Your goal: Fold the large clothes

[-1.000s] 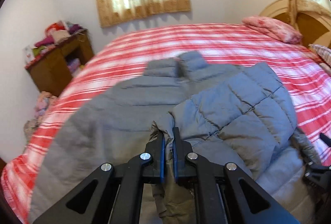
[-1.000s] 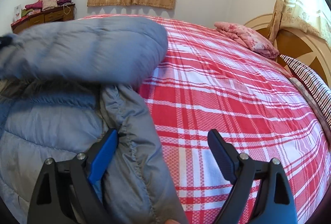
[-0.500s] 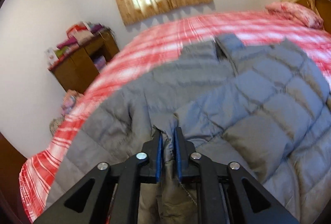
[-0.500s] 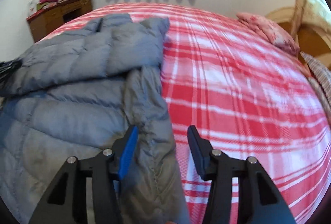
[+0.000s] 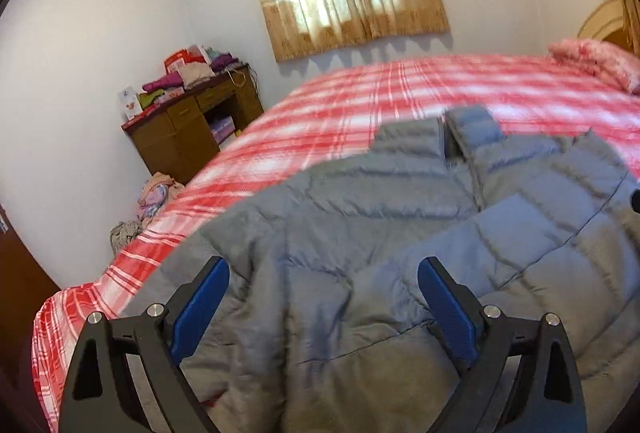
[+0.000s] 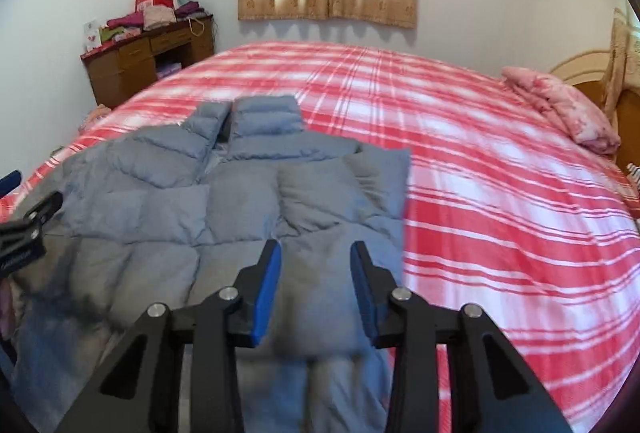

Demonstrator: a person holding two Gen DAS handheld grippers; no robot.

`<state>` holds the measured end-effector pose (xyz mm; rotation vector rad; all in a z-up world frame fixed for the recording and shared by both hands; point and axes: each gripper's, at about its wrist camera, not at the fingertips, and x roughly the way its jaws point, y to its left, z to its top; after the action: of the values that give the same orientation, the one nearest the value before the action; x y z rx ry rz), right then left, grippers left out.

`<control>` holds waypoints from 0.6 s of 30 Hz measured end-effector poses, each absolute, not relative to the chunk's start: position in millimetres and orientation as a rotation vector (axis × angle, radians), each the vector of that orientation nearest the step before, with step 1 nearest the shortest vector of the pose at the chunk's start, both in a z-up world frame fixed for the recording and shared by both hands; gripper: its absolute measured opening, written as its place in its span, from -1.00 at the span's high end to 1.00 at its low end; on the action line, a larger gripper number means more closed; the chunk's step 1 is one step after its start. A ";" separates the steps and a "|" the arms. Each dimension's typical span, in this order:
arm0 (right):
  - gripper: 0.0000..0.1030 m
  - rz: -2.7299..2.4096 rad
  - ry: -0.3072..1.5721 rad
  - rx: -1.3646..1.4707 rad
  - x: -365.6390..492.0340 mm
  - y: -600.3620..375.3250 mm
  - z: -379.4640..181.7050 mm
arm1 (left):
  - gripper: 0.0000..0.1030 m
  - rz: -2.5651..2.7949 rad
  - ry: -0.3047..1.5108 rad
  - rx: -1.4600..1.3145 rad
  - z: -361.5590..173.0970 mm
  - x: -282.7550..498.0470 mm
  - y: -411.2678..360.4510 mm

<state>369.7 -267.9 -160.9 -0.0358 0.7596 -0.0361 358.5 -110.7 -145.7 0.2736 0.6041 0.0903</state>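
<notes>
A grey puffer jacket (image 6: 240, 193) is spread on the bed (image 6: 480, 193). The left gripper (image 5: 324, 309) is opening, fingers spread; the right gripper (image 6: 316, 285) is closing, nothing pinched. Its hem should be gripped squarely.

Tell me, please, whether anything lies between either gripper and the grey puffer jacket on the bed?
Nothing visible does. The left gripper, its jaws opening, has only the jacket below it. The right gripper, jaws closing, has jacket fabric in the gap between them. The bedspread beside the jacket shows only a pink quilt far off.
</notes>
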 end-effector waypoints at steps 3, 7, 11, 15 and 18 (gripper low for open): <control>0.26 -0.075 0.806 -0.026 386.9 -270.4 -188.2 | -0.86 0.114 0.662 0.291 -171.4 380.2 -114.4; 0.28 -0.079 0.850 0.039 388.8 -281.4 -201.0 | -0.86 0.117 0.711 0.296 -194.4 389.1 -115.3; 0.28 -0.067 0.875 0.060 390.4 -285.8 -202.9 | -0.86 0.111 0.737 0.313 -203.6 393.9 -117.9; 0.28 -0.067 0.887 0.051 393.2 -283.9 -205.0 | -0.87 0.105 0.759 0.323 -205.9 398.9 -118.7; 0.28 -0.060 0.891 0.050 392.0 -286.5 -197.3 | -0.87 0.094 0.782 0.306 -196.2 403.8 -115.4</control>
<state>392.0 -286.5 -197.3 0.0505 0.8910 -0.0600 403.8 -115.4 -196.2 0.3061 0.7824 0.0941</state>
